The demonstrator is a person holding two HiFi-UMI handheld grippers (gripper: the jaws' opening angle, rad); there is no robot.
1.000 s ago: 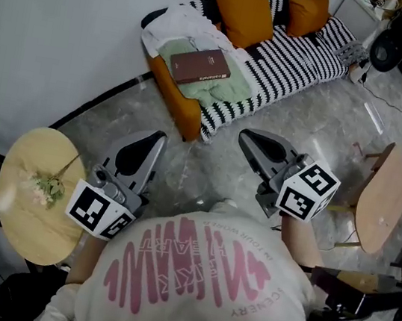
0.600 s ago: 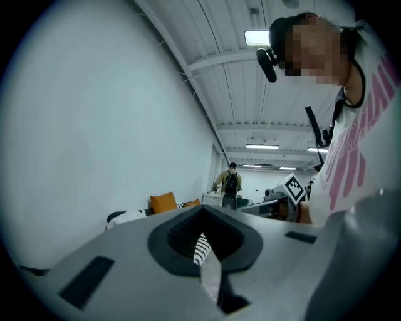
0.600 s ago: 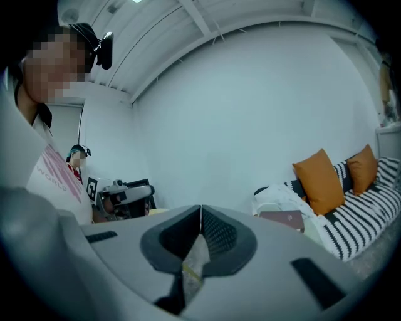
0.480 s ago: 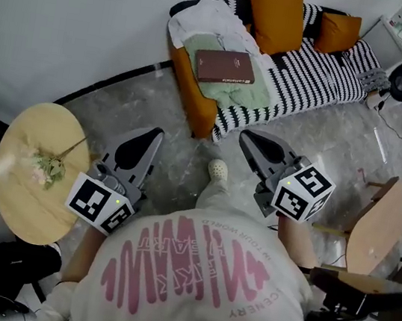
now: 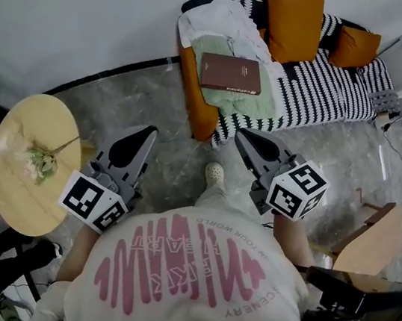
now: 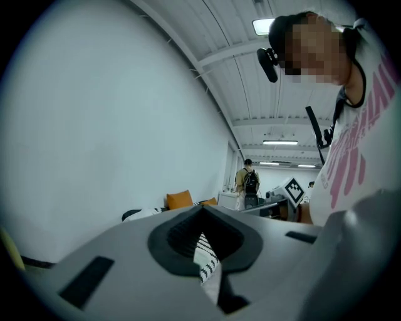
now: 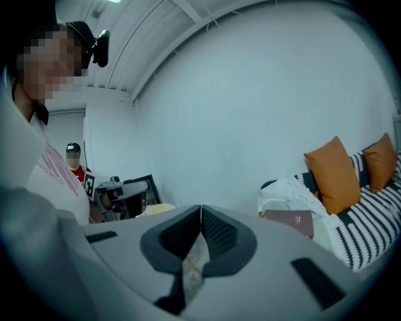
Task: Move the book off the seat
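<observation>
**A:** Where is the book lying?

**B:** It is lying flat, cover up, on the green cloth at the armrest end of the sofa seat, close to the front edge.

**A:** And its long axis?

**B:** It is running along the seat's length, with one short end pointing toward the armrest. The spine side cannot be told.

**A:** How are the grippers being held?

**B:** The left gripper and right gripper are being held well apart from the sofa, both closed on nothing.

**A:** What is being asked of the approach?

**B:** Probably the jaws should be opened before the seat is reached. The front long edge is best taken level, with one jaw slid between book and cloth.
</observation>
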